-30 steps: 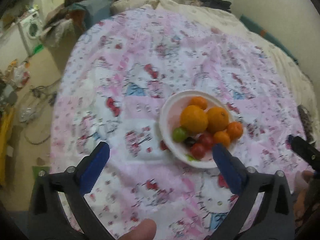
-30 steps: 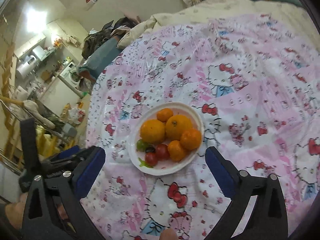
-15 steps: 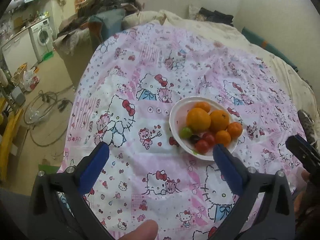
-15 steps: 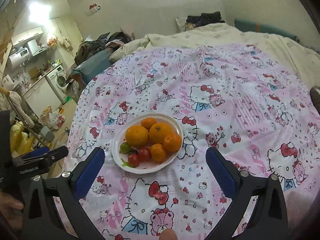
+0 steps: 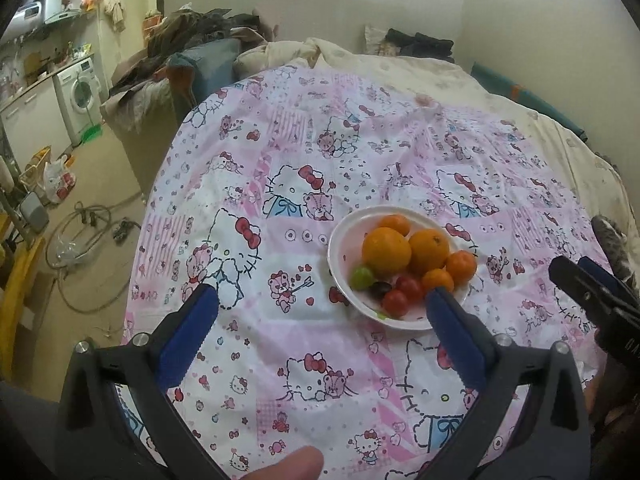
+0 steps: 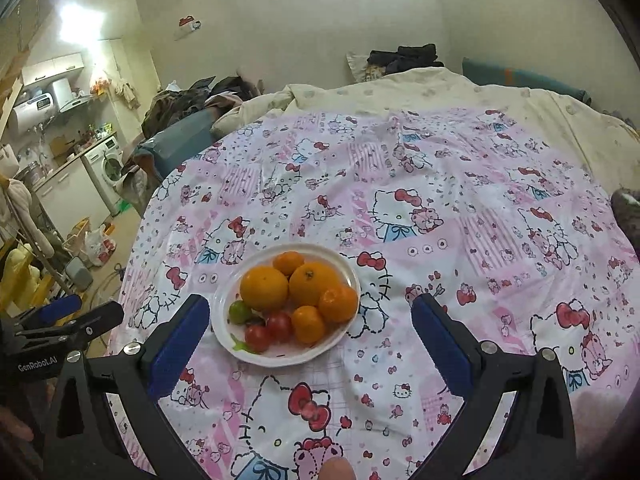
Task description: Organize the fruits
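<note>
- The left gripper (image 5: 322, 304) with black arms and blue pads is spread wide, holding nothing, above the pink-and-white cartoon-cat printed bedcover (image 5: 280, 168).
- The right gripper (image 6: 310, 310) is likewise spread and empty.
- The round white plate (image 6: 224, 300) lies on the bedcover, just ahead of both grippers, nearer the right one's left finger.
- On the plate sit two large oranges (image 6: 264, 287), three small mandarins (image 6: 338, 303), two red tomatoes (image 6: 258, 337) and a small green fruit (image 6: 239, 311), bunched together.
- A cream quilt (image 6: 440, 88) lies beyond the bedcover.
- Left of the bed, a white washing machine (image 5: 78, 98) stands by cupboards; a cable (image 5: 80, 232) coils on the floor.
</note>
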{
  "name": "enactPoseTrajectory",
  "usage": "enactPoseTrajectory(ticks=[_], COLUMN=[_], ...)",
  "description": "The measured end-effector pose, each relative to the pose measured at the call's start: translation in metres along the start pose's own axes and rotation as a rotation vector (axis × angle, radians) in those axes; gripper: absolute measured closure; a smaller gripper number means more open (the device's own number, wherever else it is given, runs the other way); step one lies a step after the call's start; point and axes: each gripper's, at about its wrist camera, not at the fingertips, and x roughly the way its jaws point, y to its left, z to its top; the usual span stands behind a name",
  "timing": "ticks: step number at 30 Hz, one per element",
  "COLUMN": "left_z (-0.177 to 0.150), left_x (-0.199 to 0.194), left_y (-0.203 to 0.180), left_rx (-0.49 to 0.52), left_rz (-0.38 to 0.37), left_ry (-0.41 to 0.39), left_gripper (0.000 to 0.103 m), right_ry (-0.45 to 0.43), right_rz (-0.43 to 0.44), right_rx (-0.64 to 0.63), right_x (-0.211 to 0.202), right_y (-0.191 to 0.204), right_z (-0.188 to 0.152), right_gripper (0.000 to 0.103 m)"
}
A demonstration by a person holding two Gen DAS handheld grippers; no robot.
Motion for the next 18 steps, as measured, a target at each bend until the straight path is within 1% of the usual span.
enactPoseTrajectory(ticks=[3,18], left_z=[-0.0012,-0.0020], left_x=[0.0004,0.0014], left_y=[-0.0019,-0.0053], left_rx=[0.014,0.013], left_rz=[0.010,-0.008], left_ry=[-0.005,-0.001], left_gripper=[0.001,0.001], right_ry=[0.006,0.023], right_rz=[-0.002,0.000], right_rx=[0.002,-0.005], right_x=[0.0015,0.0055], right_y=[0.0001,0.0027], right_z=[0.0000,-0.0023], right_gripper=[0.000,0.000])
